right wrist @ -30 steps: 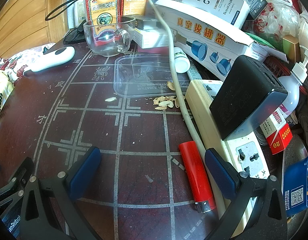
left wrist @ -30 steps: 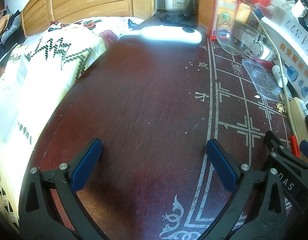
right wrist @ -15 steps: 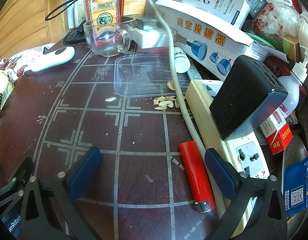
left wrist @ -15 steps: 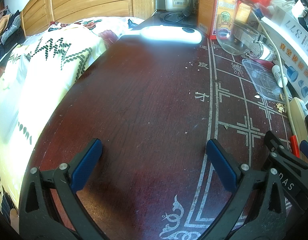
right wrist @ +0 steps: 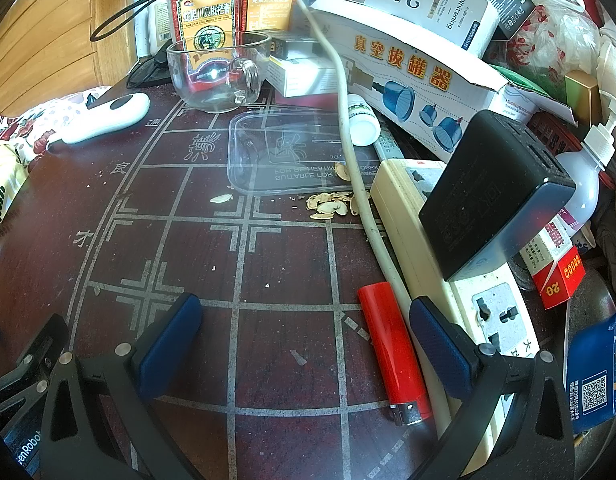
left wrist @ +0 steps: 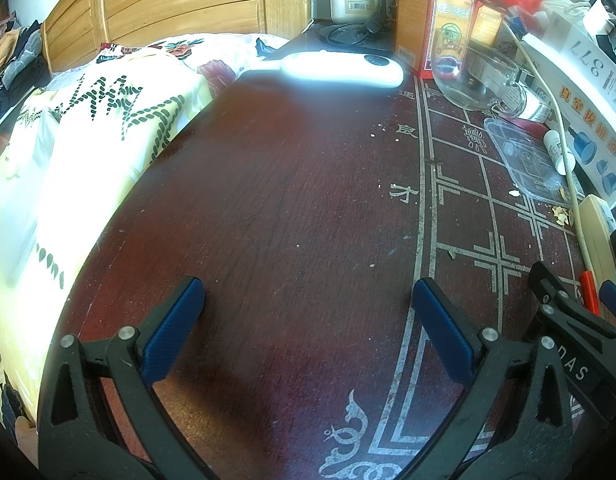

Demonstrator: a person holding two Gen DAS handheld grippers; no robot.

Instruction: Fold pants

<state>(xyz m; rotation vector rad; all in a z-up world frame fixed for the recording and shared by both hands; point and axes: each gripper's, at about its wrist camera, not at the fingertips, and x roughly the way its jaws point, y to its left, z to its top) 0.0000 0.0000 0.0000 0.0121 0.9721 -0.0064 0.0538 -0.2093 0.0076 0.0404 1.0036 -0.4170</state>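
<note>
Nothing moved, both grippers (left gripper (left wrist: 308, 312), right gripper (right wrist: 303, 320)) spread, box (right wrist: 416, 0) reads "377"

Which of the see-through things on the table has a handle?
The glass cup standing at the back of the table has a handle on its side. The clear plastic lid lying flat in front of it has none.
</note>
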